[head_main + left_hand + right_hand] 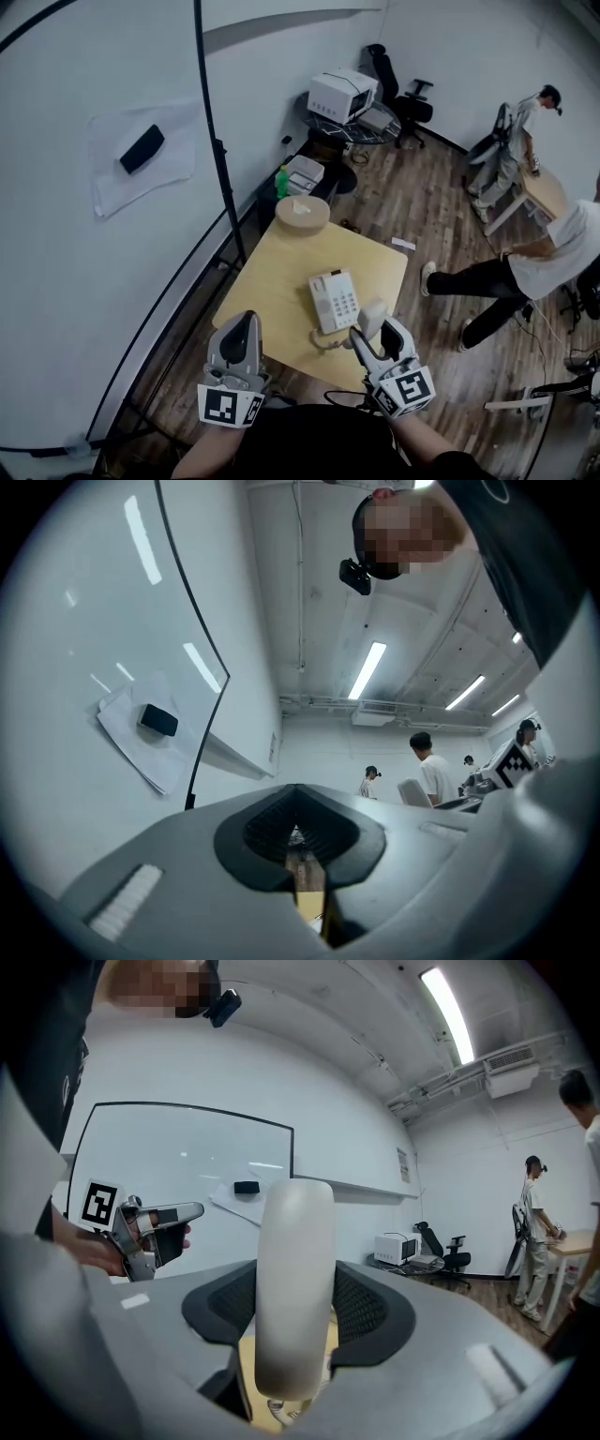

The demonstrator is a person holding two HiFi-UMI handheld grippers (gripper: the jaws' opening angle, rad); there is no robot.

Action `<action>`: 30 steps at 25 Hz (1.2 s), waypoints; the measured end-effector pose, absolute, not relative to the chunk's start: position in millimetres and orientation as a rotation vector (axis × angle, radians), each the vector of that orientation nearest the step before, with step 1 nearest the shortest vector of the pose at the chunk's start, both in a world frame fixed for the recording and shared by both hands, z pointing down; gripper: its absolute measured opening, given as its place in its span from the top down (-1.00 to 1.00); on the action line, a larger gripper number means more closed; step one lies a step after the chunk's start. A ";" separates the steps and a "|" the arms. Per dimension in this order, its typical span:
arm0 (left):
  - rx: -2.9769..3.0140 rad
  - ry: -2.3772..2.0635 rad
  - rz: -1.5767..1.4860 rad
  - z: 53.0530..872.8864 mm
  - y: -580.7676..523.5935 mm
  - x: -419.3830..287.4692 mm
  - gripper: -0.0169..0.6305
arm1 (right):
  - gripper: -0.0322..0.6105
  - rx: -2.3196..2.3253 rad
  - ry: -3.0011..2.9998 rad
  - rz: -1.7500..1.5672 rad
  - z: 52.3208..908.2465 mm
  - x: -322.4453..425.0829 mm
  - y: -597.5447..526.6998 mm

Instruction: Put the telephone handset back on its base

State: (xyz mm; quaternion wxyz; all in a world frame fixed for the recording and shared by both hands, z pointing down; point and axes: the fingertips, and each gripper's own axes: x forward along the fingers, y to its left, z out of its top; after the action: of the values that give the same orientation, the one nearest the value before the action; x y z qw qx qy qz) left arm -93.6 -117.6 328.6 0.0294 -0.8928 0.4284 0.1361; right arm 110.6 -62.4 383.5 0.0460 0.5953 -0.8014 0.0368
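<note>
Closest to the lens, the right gripper (pixel 371 330) is seen clamped on the cream telephone handset (pixel 374 314), whose rounded body is pinched between the two jaws. The handset is held off its cradle, just right of the white telephone base (pixel 334 300), which is set on the wooden table (pixel 272 281). A coiled cord (pixel 325 342) is seen at the base's near end. The left gripper (pixel 246 323) is held over the table's near-left edge, its jaws drawn together with nothing gripped.
</note>
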 end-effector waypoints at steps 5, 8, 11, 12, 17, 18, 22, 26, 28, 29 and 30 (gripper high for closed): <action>-2.798 1.288 0.437 338.0 -152.7 -99.1 0.95 | 0.16 1.851 -2.396 0.112 384.8 106.1 -94.2; -2.824 1.266 0.439 343.9 -168.1 -101.1 0.95 | 0.16 1.862 -2.370 0.109 386.4 102.2 -108.1; -2.838 1.258 0.444 347.8 -180.8 -103.8 0.95 | 0.16 1.860 -2.358 0.109 388.4 98.6 -121.3; -2.841 1.257 0.445 348.8 -184.5 -105.0 0.95 | 0.16 1.858 -2.355 0.111 389.2 97.1 -125.6; -2.846 1.268 0.438 352.5 -197.6 -108.9 0.95 | 0.16 1.841 -2.353 0.114 392.4 92.3 -145.5; -2.844 1.275 0.437 352.9 -199.9 -108.6 0.95 | 0.16 1.835 -2.353 0.114 393.6 92.6 -149.9; -2.828 1.312 0.415 353.8 -203.2 -102.3 0.95 | 0.16 1.808 -2.352 0.139 404.5 100.2 -166.2; -2.816 1.370 0.382 356.8 -199.1 -92.7 0.95 | 0.16 1.767 -2.331 0.207 426.8 114.5 -184.4; -2.813 1.399 0.368 360.3 -195.9 -90.6 0.95 | 0.16 1.746 -2.314 0.241 440.9 120.2 -194.5; -2.811 1.412 0.362 362.1 -194.9 -90.2 0.95 | 0.16 1.738 -2.306 0.258 448.4 123.0 -199.7; -2.810 1.424 0.352 364.2 -194.0 -89.8 0.95 | 0.16 1.732 -2.298 0.278 456.0 125.9 -204.7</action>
State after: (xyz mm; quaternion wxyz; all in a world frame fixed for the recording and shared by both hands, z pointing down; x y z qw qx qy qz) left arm -89.8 -194.0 364.2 -0.0141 -0.8863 0.4493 0.1111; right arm 125.9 -204.7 456.0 0.1251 0.5945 -0.7886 0.0953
